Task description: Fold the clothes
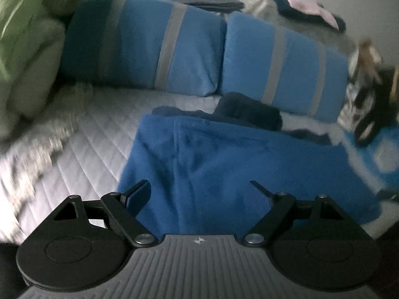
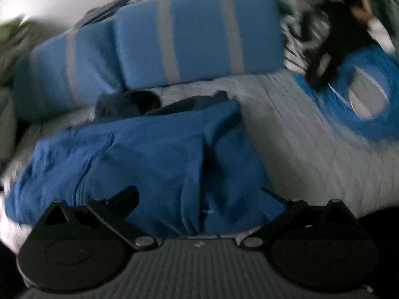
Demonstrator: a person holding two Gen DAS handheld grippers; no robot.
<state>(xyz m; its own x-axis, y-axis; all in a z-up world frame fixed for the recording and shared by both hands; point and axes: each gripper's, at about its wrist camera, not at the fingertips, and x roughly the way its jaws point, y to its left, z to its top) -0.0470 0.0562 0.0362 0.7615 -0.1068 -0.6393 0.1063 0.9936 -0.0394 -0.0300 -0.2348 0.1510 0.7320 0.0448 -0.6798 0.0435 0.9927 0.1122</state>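
The left tool (image 1: 199, 186) is wide open and empty above the blue cloth (image 1: 224, 164) on the bed (image 1: 94, 134). The right tool (image 2: 199, 191) looks open too. Pinch both near corners together, evenly.

Dim, bluish light in both wrist views, and the wall behind glows palest. Motion blur smears the green bedding (image 1: 15, 12) at the left edge and the blue ring shape (image 2: 361, 94) at right. Fisheye bends the striped pillows (image 1: 174, 44); corners go black.
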